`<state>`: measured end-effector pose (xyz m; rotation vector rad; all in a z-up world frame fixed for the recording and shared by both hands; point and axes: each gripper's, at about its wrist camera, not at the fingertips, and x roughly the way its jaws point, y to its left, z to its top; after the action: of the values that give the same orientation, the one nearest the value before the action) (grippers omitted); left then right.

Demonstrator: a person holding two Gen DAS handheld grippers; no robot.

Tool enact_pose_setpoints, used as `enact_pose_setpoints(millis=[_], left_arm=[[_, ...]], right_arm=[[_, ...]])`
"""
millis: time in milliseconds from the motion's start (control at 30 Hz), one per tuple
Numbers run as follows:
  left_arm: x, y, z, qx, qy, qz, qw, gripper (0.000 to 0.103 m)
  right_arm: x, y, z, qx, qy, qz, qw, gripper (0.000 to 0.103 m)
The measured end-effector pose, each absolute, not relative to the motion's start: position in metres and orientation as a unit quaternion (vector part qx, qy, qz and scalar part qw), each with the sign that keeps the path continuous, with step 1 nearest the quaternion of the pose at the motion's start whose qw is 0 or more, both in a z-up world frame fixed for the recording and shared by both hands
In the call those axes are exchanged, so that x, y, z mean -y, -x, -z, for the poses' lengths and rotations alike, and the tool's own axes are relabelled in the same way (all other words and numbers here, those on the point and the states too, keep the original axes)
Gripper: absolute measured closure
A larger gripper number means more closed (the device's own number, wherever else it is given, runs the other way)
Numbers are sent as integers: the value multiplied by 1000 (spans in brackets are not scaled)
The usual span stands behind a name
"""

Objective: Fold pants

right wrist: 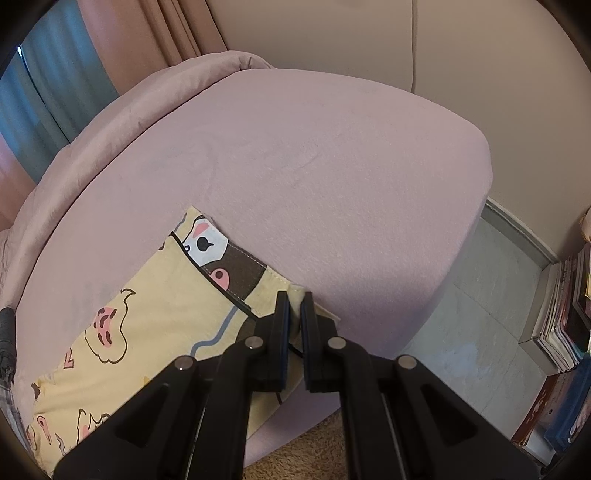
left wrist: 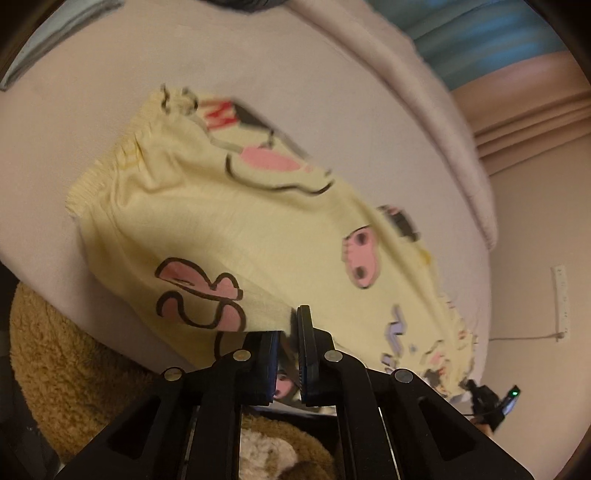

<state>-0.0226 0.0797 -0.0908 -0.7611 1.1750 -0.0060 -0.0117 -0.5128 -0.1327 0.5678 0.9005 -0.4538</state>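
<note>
The bed (right wrist: 332, 166) has a smooth mauve cover, and its surface fills most of both views. The pants (left wrist: 229, 221), pale yellow with pink and black cartoon prints, lie on it near the front edge. In the left wrist view their gathered waistband (left wrist: 107, 173) points away from the camera, and the cloth rises from the cover toward the left gripper (left wrist: 290, 325). The fingers of this gripper are narrow and pinch a yellow fold of the pants just above the front edge of the bed. The right gripper (right wrist: 294, 306) is also nearly closed, and it holds the hem corner of a leg, beside a dark brown printed band (right wrist: 240, 273), near the front right corner of the bed. A rolled mauve quilt (right wrist: 110, 107) lies along the far edge. Behind it hang a pink curtain (right wrist: 155, 33) and a blue curtain (right wrist: 51, 85). The wall (right wrist: 480, 55) is beige, and in the left wrist view a white power strip (left wrist: 560, 302) is on it. The floor (right wrist: 480, 314) at the right of the bed is of grey tiles, with a stack of books (right wrist: 561, 325) against the wall. A tan fluffy rug (left wrist: 62, 362) lies below the front edge.
</note>
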Motion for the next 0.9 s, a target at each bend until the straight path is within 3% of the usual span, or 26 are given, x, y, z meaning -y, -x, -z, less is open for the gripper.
enact_pose_setpoints(millis=[100,367,500,600,700,733,767,833,900], left_arm=[[-80,23,104,-557,347,-11,754,100],[-80,55,77,-559,306,-17,771,101],[-81,55,104,-576,314,-26,754,101],[-80,49,120,-579,311,-30,753,101],[-80,46,115,-593,298,-8,748,101],[-82,46,112,-596,295,-1,747,93],[-86,48,106,-600,288,1,746,77],[-100,56,91,-593,268,-14,759,56],[-119,63,72,-564,251,-39,785,55]], right_arm=[[512,12,132,-427,-265,216,837,96],[517,29,118,-393,-289,212,847,97],[515,30,115,-392,-279,214,850,97],[513,22,129,-427,-266,220,836,96],[504,14,144,-473,-210,237,822,88],[501,14,142,-474,-194,245,823,80],[498,15,138,-478,-178,252,822,70],[491,16,124,-484,-169,253,820,59],[480,17,103,-474,-167,243,830,59]])
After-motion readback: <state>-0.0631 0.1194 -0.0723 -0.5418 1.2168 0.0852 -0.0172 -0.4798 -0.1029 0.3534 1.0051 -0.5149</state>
